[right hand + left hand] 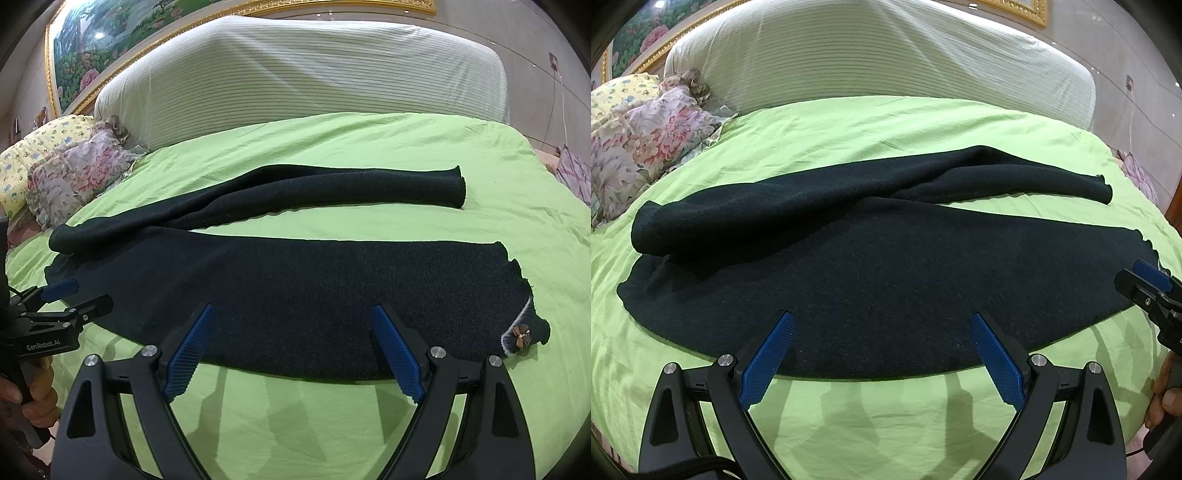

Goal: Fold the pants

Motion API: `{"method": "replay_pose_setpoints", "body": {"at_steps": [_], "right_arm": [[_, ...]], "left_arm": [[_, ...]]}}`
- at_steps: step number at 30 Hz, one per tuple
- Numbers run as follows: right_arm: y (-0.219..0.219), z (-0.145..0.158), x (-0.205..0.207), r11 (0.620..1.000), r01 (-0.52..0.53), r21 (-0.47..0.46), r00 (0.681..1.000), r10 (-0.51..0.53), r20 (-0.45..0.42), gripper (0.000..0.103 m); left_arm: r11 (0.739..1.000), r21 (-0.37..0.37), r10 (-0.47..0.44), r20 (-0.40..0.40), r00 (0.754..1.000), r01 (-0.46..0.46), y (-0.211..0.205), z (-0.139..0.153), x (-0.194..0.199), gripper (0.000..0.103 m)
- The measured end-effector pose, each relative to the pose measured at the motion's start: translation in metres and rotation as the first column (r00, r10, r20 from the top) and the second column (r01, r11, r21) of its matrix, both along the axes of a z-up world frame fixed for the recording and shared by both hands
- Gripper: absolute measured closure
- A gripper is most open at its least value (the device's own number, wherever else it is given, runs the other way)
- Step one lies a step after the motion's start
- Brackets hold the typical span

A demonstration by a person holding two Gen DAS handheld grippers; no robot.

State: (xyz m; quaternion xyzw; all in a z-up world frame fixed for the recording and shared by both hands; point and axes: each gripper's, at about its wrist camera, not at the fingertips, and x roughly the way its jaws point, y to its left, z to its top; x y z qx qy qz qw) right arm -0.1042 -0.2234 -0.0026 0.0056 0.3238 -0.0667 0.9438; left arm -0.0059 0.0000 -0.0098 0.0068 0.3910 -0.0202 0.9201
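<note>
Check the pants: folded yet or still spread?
Spread. The pants lie full length on the green sheet, legs side by side and splayed apart, not stacked.

Bright, even indoor light is filling both wrist views, throwing soft multiple gripper shadows onto the green sheet [871, 413] near the lens. Ceiling lamps are glaring off the framed painting [99, 35]. Fisheye bending is curving the edges, dark vignette cutting corners; focus is staying sharp

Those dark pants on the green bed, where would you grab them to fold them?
Grip the pants along the near edge, coming in low from the front. That leg lies flat on the green sheet, and both open grippers, left and right, already face it.
</note>
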Motion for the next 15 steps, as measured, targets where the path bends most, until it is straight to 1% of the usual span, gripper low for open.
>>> {"method": "replay_pose_setpoints", "body": {"at_steps": [3, 4, 8, 12, 15], "right_arm": [[-0.002, 0.001, 0.0, 1.0, 0.003, 0.002, 1.0, -0.003, -0.004, 0.016], [-0.003, 0.002, 0.0, 1.0, 0.003, 0.015, 1.0, -0.003, -0.003, 0.016], [-0.006, 0.005, 0.001, 1.0, 0.013, 0.006, 1.0, -0.013, 0.001, 0.016], [-0.012, 0.008, 0.003, 1.0, 0.024, -0.002, 1.0, -0.024, 0.003, 0.016], [-0.024, 0.015, 0.007, 0.999, 0.039, 0.035, 0.999, -0.039, -0.002, 0.016]], "left_arm": [[1.0, -0.004, -0.004, -0.01, 1.0, 0.004, 0.0, 0.001, 0.003, 0.006], [1.0, -0.003, -0.008, -0.011, 1.0, 0.008, -0.001, 0.002, 0.005, 0.006], [1.0, 0.006, -0.022, -0.007, 1.0, 0.022, -0.004, 0.005, 0.01, 0.006], [0.999, 0.019, -0.036, -0.025, 0.999, 0.037, -0.008, 0.007, 0.023, 0.006], [0.998, 0.022, -0.059, -0.037, 0.998, 0.06, -0.012, 0.011, 0.036, 0.006]]}}
